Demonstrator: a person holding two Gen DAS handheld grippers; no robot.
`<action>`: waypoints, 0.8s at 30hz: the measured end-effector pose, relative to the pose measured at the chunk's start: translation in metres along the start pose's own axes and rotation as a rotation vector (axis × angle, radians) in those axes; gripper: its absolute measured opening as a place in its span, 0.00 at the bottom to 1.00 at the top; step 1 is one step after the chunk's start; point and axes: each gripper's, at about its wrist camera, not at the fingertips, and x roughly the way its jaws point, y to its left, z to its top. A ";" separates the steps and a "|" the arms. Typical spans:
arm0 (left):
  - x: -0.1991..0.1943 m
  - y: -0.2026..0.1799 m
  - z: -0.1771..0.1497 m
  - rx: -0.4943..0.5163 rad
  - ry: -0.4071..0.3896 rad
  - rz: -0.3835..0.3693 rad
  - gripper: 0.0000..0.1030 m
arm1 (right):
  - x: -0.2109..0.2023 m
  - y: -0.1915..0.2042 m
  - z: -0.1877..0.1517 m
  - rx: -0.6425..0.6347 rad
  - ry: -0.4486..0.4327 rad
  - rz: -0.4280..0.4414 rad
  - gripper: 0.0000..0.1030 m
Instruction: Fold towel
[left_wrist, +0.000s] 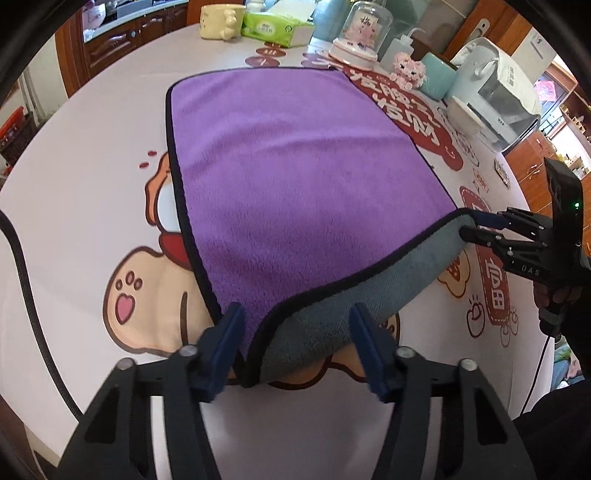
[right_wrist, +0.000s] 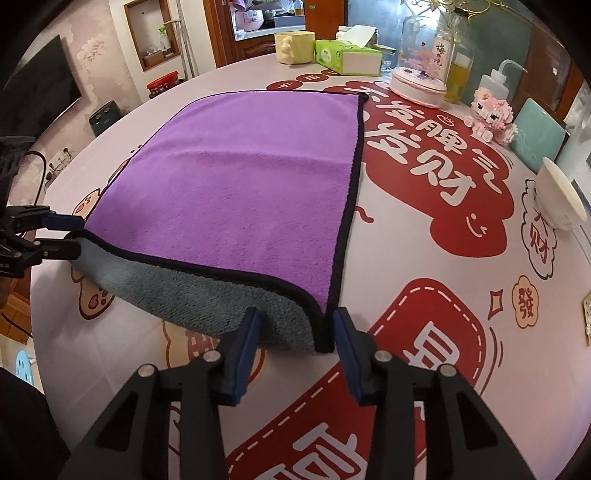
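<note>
A purple towel (left_wrist: 295, 166) with black trim and a grey underside lies on the printed tablecloth; it also shows in the right wrist view (right_wrist: 240, 184). Its near edge is lifted, grey side showing. My left gripper (left_wrist: 297, 321) is open, its fingers either side of the near left corner. In the right wrist view it (right_wrist: 75, 234) sits at that same corner. My right gripper (right_wrist: 295, 325) is open, its fingers either side of the near right corner. In the left wrist view it (left_wrist: 476, 225) sits at the far end of the lifted edge.
Along the table's far side stand a cream mug (left_wrist: 221, 20), a green tissue box (left_wrist: 273, 27), a glass dome (left_wrist: 362, 33), a pink block figure (left_wrist: 408, 70) and a white appliance (left_wrist: 495, 92). A white bowl (right_wrist: 561, 199) lies tipped at the right.
</note>
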 end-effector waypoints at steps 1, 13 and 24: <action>0.001 0.000 0.000 -0.003 0.004 0.002 0.49 | 0.000 0.000 0.000 -0.002 0.000 0.001 0.37; -0.004 0.006 -0.004 -0.036 0.007 0.011 0.26 | -0.006 -0.001 -0.003 -0.005 -0.015 -0.004 0.26; -0.008 0.007 -0.007 -0.040 -0.007 0.014 0.08 | -0.007 -0.001 -0.005 -0.024 -0.012 -0.017 0.11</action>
